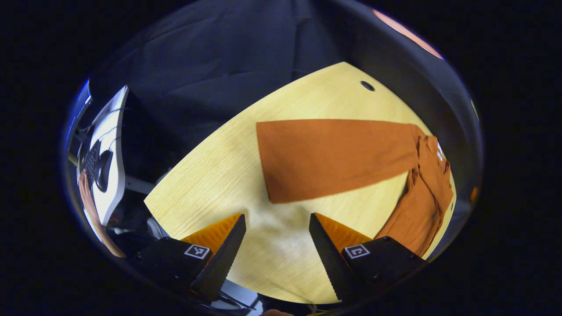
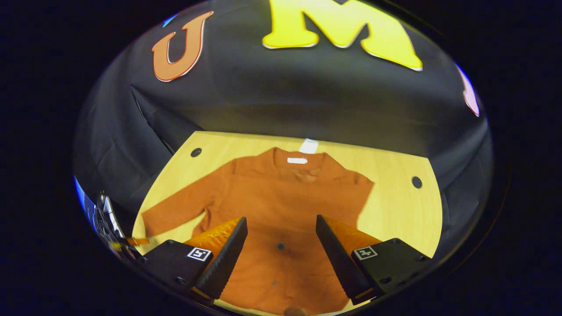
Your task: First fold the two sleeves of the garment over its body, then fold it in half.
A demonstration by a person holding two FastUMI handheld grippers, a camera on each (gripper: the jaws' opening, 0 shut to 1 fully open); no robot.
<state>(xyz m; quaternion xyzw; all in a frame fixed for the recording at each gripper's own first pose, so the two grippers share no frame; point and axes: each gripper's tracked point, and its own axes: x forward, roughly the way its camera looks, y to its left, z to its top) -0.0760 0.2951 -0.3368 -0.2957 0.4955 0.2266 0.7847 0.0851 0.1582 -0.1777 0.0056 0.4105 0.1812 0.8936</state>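
My left gripper (image 1: 276,245) is wide open, nothing between the fingers, hovering over bare wood of the table (image 1: 219,175). The orange garment (image 1: 333,158) lies flat on that table ahead of it and off to its right, not touching the fingers. In the left gripper view the long orange panel stretching across the middle looks like a sleeve, with its squared end just ahead of the gap between the fingers. The rest of the garment bunches along the right edge of the view, running down beside the right-hand finger. Can't tell whether that finger overlaps the fabric or just sits in front of it.

My right gripper (image 2: 281,250) is also spread wide, gripping nothing. It hangs over the garment's body (image 2: 281,197), with fabric showing between the two fingers and ahead of them. In the right gripper view the collar (image 2: 298,160) lies at the far side, toward the booth wall, with a white tag on it. One sleeve (image 2: 171,213) lies spread out to the view's left, reaching the table's edge, not folded over the body. On the view's right I only see the shoulder edge; the other sleeve I can't make out. Table holes (image 2: 196,152) sit clear of the cloth at the far corners.
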